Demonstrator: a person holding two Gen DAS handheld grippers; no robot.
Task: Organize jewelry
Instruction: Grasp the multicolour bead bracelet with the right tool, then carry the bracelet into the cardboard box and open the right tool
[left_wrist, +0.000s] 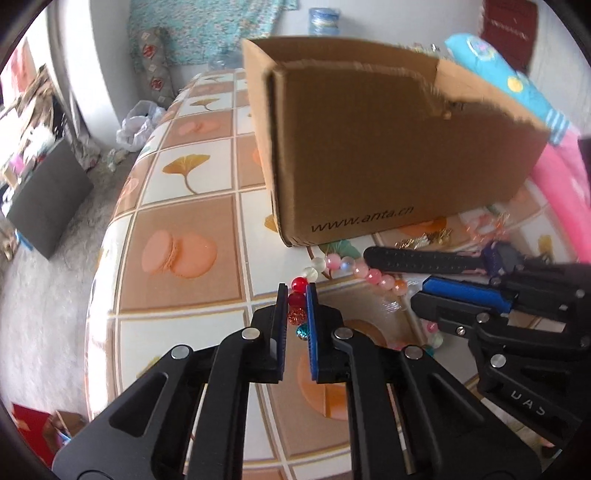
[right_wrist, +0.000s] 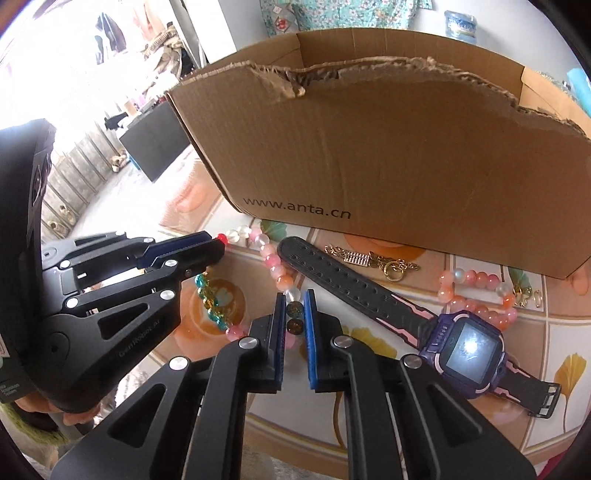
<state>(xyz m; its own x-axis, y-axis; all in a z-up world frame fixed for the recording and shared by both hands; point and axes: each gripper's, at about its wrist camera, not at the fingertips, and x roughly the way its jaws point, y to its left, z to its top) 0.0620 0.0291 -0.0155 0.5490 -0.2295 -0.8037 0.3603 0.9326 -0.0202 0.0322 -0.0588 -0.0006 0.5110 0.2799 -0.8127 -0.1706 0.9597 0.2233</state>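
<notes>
A long string of beads (left_wrist: 373, 275) in pink, white, red and teal lies in a loop on the patterned tablecloth, in front of a brown cardboard box (left_wrist: 388, 158). My left gripper (left_wrist: 297, 293) is shut on its red beads. The right gripper (left_wrist: 419, 293) reaches in from the right side. In the right wrist view, the right gripper (right_wrist: 294, 306) is shut on two dark beads of the same bead string (right_wrist: 271, 260). The left gripper (right_wrist: 216, 245) pinches a red bead at the left. The box (right_wrist: 388, 155) has a torn open top.
A purple watch (right_wrist: 465, 350) with a black strap lies right of the right gripper. A gold chain (right_wrist: 373, 260) and a second pink bead bracelet (right_wrist: 476, 291) lie against the box. The table's rounded edge (left_wrist: 107, 258) drops off at the left.
</notes>
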